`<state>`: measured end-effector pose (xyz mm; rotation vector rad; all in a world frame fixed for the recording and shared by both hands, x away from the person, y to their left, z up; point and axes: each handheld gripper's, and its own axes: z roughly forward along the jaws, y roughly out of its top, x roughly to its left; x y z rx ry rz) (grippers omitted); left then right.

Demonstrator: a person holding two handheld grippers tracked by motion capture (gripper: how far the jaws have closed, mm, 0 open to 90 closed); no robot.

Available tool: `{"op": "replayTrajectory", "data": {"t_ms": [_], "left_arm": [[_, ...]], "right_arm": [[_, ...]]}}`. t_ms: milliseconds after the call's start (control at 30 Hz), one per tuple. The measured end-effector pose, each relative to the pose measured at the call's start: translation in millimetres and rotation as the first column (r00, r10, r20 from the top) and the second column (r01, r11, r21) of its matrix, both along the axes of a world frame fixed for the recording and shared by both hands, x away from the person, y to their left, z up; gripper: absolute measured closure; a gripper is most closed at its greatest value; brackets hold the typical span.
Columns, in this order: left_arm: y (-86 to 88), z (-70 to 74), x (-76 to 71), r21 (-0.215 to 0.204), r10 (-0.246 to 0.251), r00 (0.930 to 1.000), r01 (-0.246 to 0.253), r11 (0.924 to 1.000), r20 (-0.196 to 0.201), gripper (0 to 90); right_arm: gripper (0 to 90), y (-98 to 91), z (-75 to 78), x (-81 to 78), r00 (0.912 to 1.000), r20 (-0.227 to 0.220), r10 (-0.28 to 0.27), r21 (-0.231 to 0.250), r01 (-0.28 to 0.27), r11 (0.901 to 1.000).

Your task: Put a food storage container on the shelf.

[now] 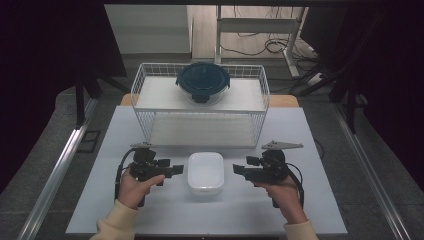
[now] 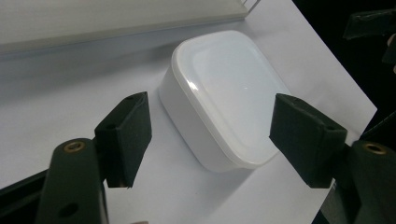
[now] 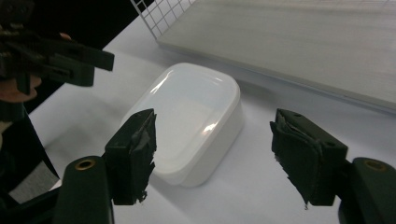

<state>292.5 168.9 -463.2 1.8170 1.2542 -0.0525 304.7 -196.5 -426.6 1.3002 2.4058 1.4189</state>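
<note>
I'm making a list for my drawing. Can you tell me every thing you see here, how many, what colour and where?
white box: one, white, lid on, on the table between the two tools.
wire basket: one, white, at the table's far side.
round container: one, clear with a dark blue lid, on the basket's upper shelf.
table: one, pale grey top.
left tool: one, black, open, left of the box.
right tool: one, black, open, right of the box.
hands: two, cream sleeves, near edge.
</note>
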Motion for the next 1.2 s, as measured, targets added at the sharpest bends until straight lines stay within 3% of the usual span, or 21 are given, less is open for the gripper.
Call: {"op": "replayTrajectory", "data": {"t_ms": [133,267,500,533,600,633,733,967,1200], "left_arm": [[-2.3,-4.9,5.8,-0.021,0.018,0.9998,-0.019,0.9996,-0.011,31.0],[-5.6,-11.3,12.1,-0.079,0.018,0.9996,-0.02,0.9967,-0.021,32.6],[-9.4,-21.9,17.9,-0.069,0.001,0.9985,-0.005,0.9976,-0.055,32.3],[-9.3,-22.7,18.1,-0.08,0.003,0.9981,-0.008,0.9968,-0.062,32.4],[-7.1,-28.4,20.6,-0.145,-0.005,0.9949,-0.01,0.9893,-0.101,33.5],[-6.5,-30.7,21.8,-0.15,-0.004,0.9937,-0.013,0.9885,-0.112,33.8],[-6.4,-38.3,24.6,-0.134,-0.001,0.9896,-0.019,0.9907,-0.144,34.1],[-14.1,-43.3,25.3,-0.135,-0.031,0.9863,0.009,0.9908,-0.162,35.5],[-22.1,-47.9,26.2,-0.171,-0.056,0.9786,0.021,0.985,-0.198,45.6]], "right_arm": [[36.7,7.1,-9.4,9.7,0.9994,-0.035,-0.006,0.015,0.007,0.9999],[37.8,15.5,-19.5,16.2,0.9978,-0.066,-0.001,0.01,0.002,0.9999],[37.9,27.7,-38.4,24.4,0.9933,-0.115,0.016,-0.013,-0.017,0.9998],[37.9,28.9,-41.3,25.4,0.9921,-0.125,0.017,-0.009,-0.018,0.9998],[38.0,31.2,-46.1,27.0,0.9895,-0.143,0.02,-0.01,-0.021,0.9997],[38.2,32.6,-49.0,27.8,0.9888,-0.148,0.019,-0.017,-0.021,0.9996],[38.5,33.8,-53.3,29.8,0.9871,-0.16,0.009,-0.02,-0.013,0.9997],[41.1,34.5,-59.8,32.1,0.981,-0.194,0.008,0.008,-0.006,0.9999],[45.5,40.1,-64.5,31.1,0.9749,-0.222,0.021,0.03,-0.015,0.9995]]}}
